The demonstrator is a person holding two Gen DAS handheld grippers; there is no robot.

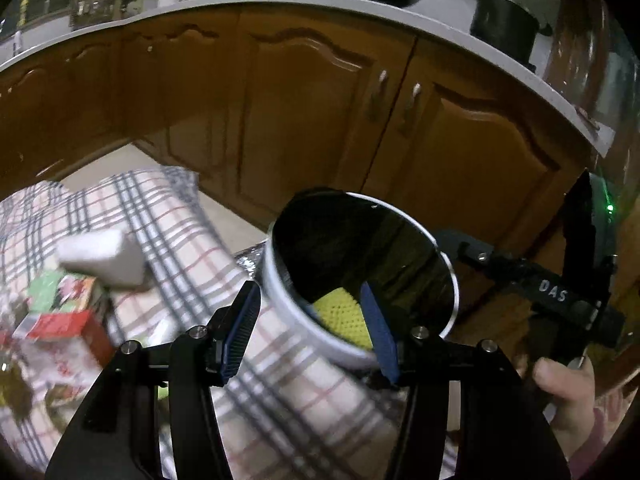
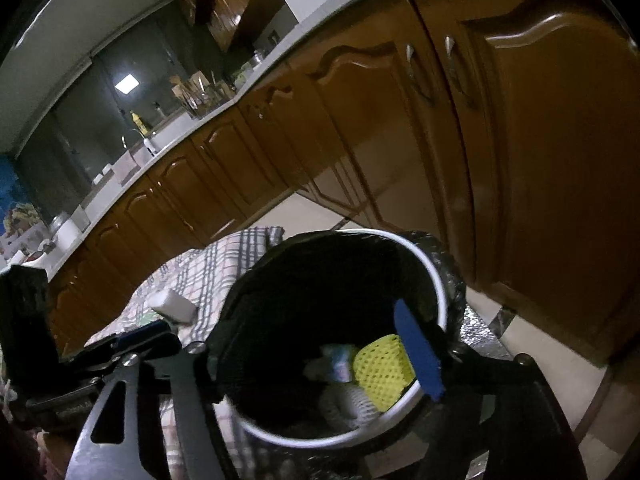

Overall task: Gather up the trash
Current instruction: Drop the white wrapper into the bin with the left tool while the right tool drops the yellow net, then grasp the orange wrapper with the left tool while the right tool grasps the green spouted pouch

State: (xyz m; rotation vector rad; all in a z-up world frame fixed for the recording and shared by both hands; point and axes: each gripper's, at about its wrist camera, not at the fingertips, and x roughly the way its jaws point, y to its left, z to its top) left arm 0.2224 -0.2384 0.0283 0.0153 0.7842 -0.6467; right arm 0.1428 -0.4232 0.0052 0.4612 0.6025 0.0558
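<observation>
White-rimmed bin (image 1: pixel 352 280) with black liner sits at the edge of the checked cloth (image 1: pixel 168 216); yellow mesh scrap (image 2: pixel 384 368) already lies inside. Left tool (image 1: pixel 308 336) straddles the rim, pads apart, gripping nothing; right tool (image 2: pixel 280 344) hangs spread over the mouth, empty. Risk: a pad snags the rim or liner, tipping the bin. White block (image 1: pixel 104 258) and cartons (image 1: pixel 68 320) still wait on the cloth.

Left gripper (image 1: pixel 312 328) has a black angular frame with silver screws and ribbed blue pads (image 1: pixel 240 336); right gripper (image 2: pixel 296 340) matches, its arm lettered "DAS" in white; a green light glows; the hand (image 1: pixel 568 396) shows a pink sleeve (image 1: pixel 592 452).
</observation>
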